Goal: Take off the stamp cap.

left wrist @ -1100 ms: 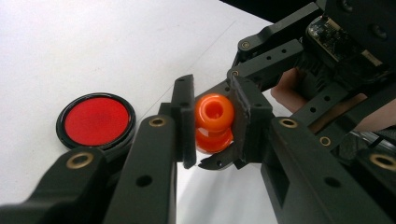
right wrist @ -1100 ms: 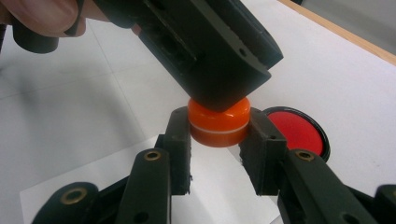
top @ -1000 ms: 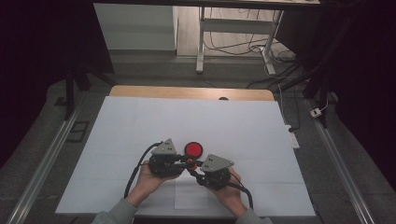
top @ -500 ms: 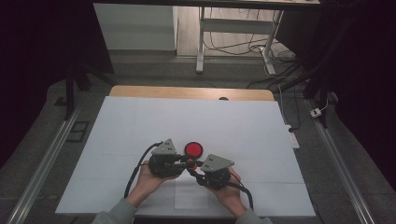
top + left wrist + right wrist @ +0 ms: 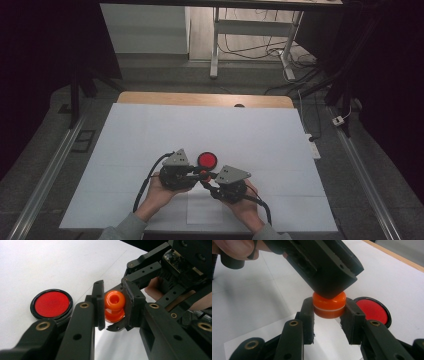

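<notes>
Here both tools meet over the near middle of the white desk point(image 5: 150, 130), just before a red disc point(image 5: 207, 160) lying flat. The left tool point(image 5: 113, 305) is clenched on the upper half of a small orange two-part piece point(image 5: 114, 306); the right tool point(image 5: 329, 315) is clenched on its lower half, seen as an orange cap pair with a pale seam point(image 5: 329, 304). To separate or join the halves well, keep both grips square to the seam, move along one shared axis, and avoid squeezing so hard that the piece tilts.
</notes>
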`<state>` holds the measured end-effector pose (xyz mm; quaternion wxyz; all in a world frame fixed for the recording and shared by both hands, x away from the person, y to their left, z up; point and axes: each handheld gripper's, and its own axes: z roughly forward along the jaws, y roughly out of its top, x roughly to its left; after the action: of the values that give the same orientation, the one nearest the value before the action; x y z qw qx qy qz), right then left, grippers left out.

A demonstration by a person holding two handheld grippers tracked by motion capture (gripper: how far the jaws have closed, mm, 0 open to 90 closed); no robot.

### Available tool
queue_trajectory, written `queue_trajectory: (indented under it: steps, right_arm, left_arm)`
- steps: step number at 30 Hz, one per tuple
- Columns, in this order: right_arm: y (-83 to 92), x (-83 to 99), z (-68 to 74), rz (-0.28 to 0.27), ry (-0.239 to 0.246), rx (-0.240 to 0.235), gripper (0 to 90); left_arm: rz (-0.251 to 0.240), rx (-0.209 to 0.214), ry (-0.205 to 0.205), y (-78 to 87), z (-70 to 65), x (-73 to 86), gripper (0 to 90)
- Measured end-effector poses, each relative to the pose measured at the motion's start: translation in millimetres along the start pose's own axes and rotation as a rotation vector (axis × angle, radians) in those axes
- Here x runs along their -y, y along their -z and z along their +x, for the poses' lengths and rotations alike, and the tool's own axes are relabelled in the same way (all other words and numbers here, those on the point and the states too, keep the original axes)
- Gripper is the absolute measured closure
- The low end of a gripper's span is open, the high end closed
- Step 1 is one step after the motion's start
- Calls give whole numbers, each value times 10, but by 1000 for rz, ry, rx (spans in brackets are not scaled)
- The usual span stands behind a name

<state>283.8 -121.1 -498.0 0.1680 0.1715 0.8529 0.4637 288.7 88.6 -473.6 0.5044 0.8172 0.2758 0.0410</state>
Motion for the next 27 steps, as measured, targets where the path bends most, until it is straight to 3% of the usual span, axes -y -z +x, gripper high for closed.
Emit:
queue_trajectory:
  steps: [27]
  right_arm:
    - [3, 14, -2, -3, 0, 0, 646]
  left_arm:
    - [1, -3, -5, -3, -4, 0, 724]
